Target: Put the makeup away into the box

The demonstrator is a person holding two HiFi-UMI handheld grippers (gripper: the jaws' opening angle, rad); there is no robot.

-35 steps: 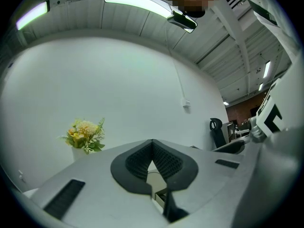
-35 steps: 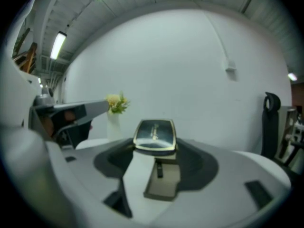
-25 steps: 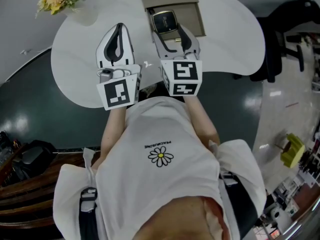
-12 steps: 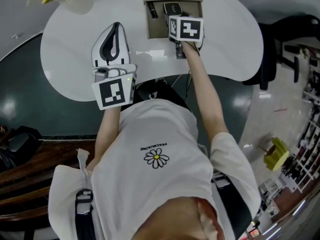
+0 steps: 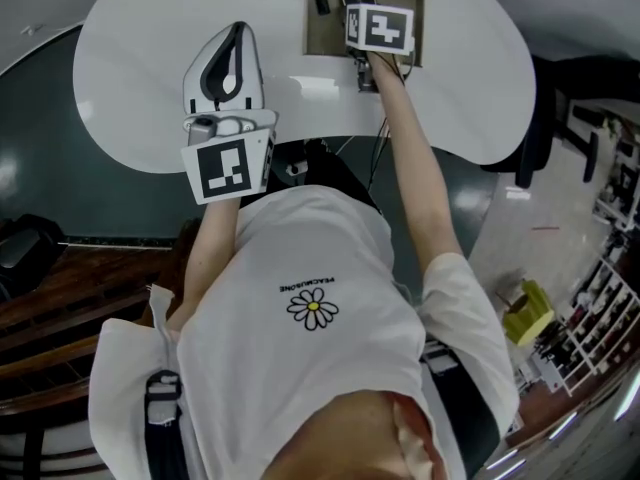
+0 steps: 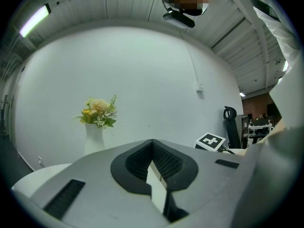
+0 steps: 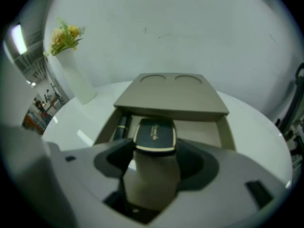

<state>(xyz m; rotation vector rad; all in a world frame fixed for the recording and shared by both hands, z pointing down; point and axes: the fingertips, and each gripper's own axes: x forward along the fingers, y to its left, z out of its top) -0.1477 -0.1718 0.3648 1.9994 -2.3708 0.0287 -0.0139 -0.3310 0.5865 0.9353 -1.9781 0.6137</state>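
The right gripper is closed on a black compact with a gold edge, which is held over the open compartment of the tan box at the 12 o'clock edge of the white table. Whether the compact touches the box cannot be told. A dark tube is seen lying in the box, at 9 o'clock of the compact. The left gripper is held above the table, at 8 o'clock from the box, its jaws pressed together with nothing between them. A vase of flowers is seen beyond it at 10 o'clock.
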